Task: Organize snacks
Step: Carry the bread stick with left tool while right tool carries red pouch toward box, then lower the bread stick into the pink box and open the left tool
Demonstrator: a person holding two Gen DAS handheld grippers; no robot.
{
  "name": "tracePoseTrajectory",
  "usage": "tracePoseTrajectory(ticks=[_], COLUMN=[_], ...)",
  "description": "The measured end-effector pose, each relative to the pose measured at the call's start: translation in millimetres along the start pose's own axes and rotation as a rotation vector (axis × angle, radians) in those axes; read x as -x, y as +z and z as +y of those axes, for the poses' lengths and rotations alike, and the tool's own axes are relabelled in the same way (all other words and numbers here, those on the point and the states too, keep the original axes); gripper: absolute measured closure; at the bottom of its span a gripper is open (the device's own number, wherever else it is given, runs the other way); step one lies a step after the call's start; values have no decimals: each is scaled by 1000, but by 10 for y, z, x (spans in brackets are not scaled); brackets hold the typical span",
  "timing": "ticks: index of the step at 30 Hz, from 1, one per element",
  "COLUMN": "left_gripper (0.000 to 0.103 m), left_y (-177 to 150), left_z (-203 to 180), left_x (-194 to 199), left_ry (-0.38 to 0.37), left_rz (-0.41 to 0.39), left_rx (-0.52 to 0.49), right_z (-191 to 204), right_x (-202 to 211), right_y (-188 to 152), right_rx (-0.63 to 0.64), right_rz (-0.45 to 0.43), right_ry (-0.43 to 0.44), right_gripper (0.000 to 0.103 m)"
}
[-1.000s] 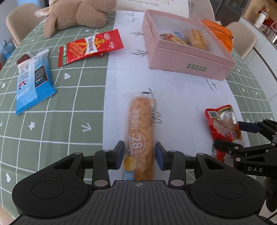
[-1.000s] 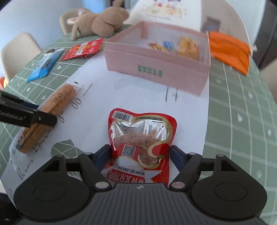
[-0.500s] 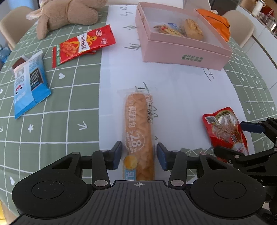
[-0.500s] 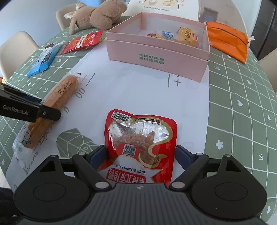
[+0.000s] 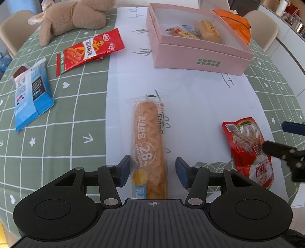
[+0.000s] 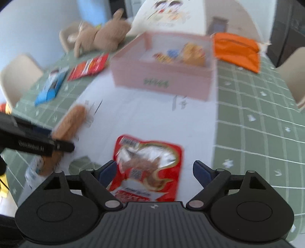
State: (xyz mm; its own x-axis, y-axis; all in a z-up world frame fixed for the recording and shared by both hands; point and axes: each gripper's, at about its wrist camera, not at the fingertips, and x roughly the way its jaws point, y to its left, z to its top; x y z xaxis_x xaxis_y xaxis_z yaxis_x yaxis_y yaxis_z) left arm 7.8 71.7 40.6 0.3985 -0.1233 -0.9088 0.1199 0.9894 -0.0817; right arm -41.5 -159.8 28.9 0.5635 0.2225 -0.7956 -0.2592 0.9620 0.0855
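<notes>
At upper right we see the open pink cardboard box point(image 5: 200, 55) holding three wrapped snacks. Our left gripper point(image 5: 152, 172), jaws opening, straddles the long wrapped bread stick point(image 5: 150, 145) untouched; our right gripper point(image 6: 155, 172) is spread around the red jerky pouch point(image 6: 150, 164) (blurred).

1. Sage-green tablecloth point(image 5: 57, 152), gridded in white lines with small white hearts, flowers and arrows.
2. White paper runner point(image 5: 190, 99), marked with dark handwriting.
3. Pale pink box point(image 5: 200, 57), green lettering on its front.
4. Golden-orange braided bread point(image 5: 150, 146) in clear wrap, printed in white, blue at one end.
5. Red pouch point(image 5: 247, 148) with clear window, brown contents.
6. Red snack bag point(image 5: 89, 49), orange graphics.
7. Blue-and-white packet point(image 5: 30, 95).
8. Tan plush toy point(image 5: 76, 17).
9. Orange pouch point(image 6: 236, 49).
</notes>
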Motion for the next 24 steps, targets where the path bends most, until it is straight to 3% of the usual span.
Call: tracePoseTrajectory(ticks=[3, 8, 11, 14, 16, 19, 21, 24], left_gripper=[47, 47, 47, 47, 47, 48, 48, 48], left_y=[-15, -27, -43, -47, -47, -51, -49, -46], left_z=[5, 42, 75, 85, 87, 91, 86, 73], left_x=[5, 17, 25, 31, 34, 38, 38, 36], left_ry=[1, -13, -25, -31, -31, -32, -29, -21], left_rz=[-10, -11, -13, -15, -10, -7, -7, -7], left_rx=[5, 22, 35, 47, 47, 48, 49, 43], right_z=[-71, -16, 135, 325, 428, 394, 326, 263], right_x=[2, -154, -248, -307, -320, -230, -218, -202], right_y=[-22, -88, -106, -118, -150, -129, -78, -5], right_rx=[-12, -132, -130, -41, 42, 74, 64, 79], right_rz=[35, 135, 141, 140, 137, 126, 132, 104], right_ry=[-7, 118, 65, -17, -65, -8, 12, -29], right_gripper=[16, 16, 11, 10, 15, 42, 47, 51])
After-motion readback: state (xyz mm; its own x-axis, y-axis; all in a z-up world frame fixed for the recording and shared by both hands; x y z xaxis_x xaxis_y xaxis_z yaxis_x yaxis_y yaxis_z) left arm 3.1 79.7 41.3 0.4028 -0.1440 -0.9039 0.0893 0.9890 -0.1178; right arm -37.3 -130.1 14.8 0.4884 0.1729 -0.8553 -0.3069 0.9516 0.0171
